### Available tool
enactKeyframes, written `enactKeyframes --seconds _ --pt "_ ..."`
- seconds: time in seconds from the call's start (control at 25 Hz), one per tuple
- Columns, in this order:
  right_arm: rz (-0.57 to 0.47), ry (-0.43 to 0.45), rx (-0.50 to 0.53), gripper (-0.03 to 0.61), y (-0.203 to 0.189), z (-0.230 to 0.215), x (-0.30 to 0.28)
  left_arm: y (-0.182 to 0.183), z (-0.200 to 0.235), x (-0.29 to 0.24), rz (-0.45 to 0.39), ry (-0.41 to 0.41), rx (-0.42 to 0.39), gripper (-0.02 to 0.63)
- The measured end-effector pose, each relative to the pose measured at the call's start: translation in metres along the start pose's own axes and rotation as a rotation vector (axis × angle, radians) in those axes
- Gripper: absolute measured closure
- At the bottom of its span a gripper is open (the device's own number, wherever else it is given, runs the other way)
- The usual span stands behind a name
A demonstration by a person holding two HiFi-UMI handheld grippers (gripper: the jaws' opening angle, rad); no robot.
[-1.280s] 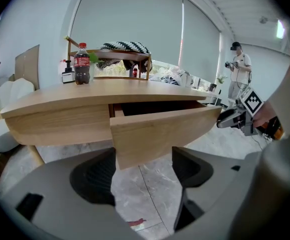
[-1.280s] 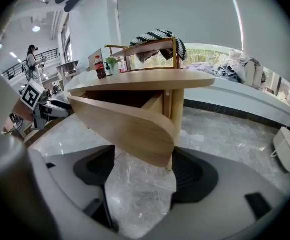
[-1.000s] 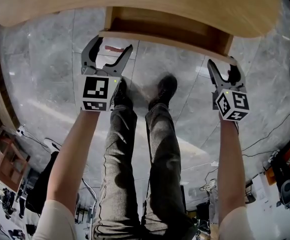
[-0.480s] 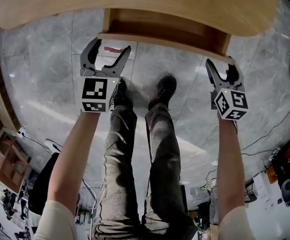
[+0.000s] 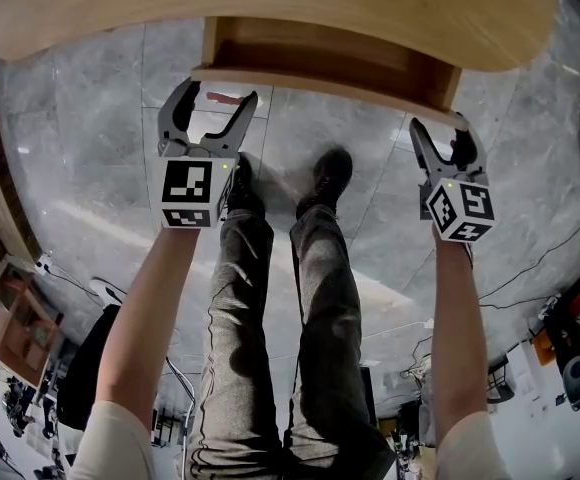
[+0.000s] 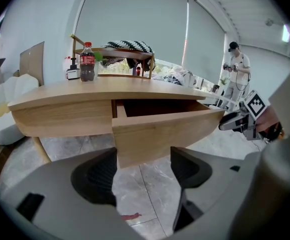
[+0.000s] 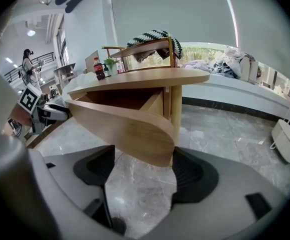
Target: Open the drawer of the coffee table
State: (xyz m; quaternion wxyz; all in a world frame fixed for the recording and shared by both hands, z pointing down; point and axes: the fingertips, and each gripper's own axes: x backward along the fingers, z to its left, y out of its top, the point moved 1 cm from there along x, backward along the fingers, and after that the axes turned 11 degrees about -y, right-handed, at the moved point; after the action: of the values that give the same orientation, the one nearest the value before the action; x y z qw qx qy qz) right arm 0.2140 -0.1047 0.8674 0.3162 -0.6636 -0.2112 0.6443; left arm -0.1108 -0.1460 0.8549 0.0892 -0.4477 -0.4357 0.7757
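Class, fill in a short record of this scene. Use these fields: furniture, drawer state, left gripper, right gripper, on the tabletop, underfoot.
Furniture: wooden coffee table
Drawer state: drawer pulled out from under the top
Left gripper: left gripper open; its jaws have just been closing a little, with nothing between the pads and the drawer front's left corner just ahead
Right gripper: right gripper open, jaws apart at the drawer front's right end, not clamped on it
On the tabletop: bottle with a red label
Underfoot: grey stone floor

Left tongs (image 5: 220, 96): grey, ribbed black inside
Right tongs (image 5: 438, 128): same
Marker cubes (image 5: 188, 193): black-and-white squares
Sleeves (image 5: 108, 446): short, pale
Trousers (image 5: 238, 318): grey
Boots (image 5: 332, 176): black
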Motion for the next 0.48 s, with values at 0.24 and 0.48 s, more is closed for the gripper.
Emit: enactKeyframes --seconds 0.24,0.48 --pt "0.006 0.008 -0.01 0.201 -0.006 0.003 0.01 -0.004 -0.007 0.007 -0.002 -0.006 0.013 0.262" --pt "0.023 0.014 -0.002 0.201 -0.016 0.007 0.014 -0.014 -0.009 0.011 0.021 -0.006 0.022 0.262"
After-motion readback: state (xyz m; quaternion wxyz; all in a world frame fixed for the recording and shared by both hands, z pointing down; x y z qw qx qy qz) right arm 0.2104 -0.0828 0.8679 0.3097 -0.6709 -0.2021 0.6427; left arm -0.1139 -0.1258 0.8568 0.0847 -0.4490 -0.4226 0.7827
